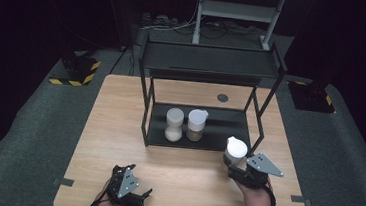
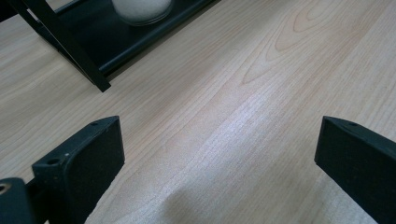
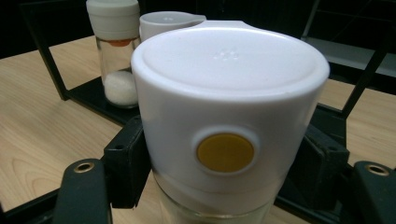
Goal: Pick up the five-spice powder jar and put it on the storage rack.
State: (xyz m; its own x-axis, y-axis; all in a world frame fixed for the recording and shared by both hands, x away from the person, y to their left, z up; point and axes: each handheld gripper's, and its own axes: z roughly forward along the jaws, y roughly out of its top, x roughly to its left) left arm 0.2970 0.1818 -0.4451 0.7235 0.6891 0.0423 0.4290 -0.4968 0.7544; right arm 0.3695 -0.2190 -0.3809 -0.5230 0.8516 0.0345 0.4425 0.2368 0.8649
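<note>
My right gripper [image 1: 236, 162] is shut on a glass spice jar [image 1: 236, 149] with a white lid, holding it upright just off the front right corner of the black rack [image 1: 210, 60]. In the right gripper view the jar [image 3: 229, 93] has a yellow round button on its lid, and the black jaws press on both sides of it. Two more jars stand on the rack's lower shelf [image 1: 229, 129]: one with white grains [image 1: 174, 125] and one with brownish contents [image 1: 196, 125]. My left gripper [image 1: 141, 196] rests open near the table's front edge, and its jaws [image 2: 219, 140] hold nothing.
The rack stands mid-table with an upper shelf over the jars. Its thin black legs [image 2: 70, 51] frame the lower shelf. A round dark grommet [image 1: 222, 97] sits in the tabletop behind the rack. Bare wood [image 1: 189, 184] lies between the two grippers.
</note>
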